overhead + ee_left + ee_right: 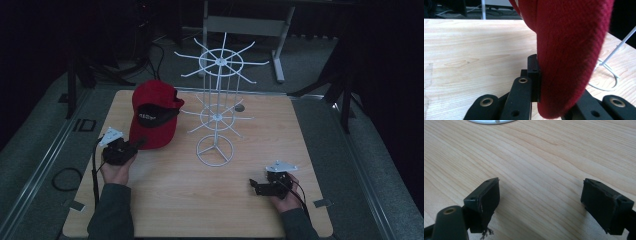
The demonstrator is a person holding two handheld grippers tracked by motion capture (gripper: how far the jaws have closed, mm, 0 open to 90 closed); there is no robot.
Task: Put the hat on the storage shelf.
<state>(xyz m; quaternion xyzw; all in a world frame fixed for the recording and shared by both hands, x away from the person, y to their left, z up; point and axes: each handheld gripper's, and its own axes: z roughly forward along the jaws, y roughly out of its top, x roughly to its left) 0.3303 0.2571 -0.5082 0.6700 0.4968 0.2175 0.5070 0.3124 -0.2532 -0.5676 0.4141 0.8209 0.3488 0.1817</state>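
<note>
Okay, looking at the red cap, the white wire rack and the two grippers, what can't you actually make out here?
- Left gripper view: the red cap covers the right-hand jaw, so the far pad's contact is hidden.
- High view: the lettering on the cap's black front is too small and dim to read.
- Right gripper view: the white wire rack is cut off by the top edge, leaving a sliver of its base ring.
- High view: the floor behind the table is too dark to tell apart.
</note>
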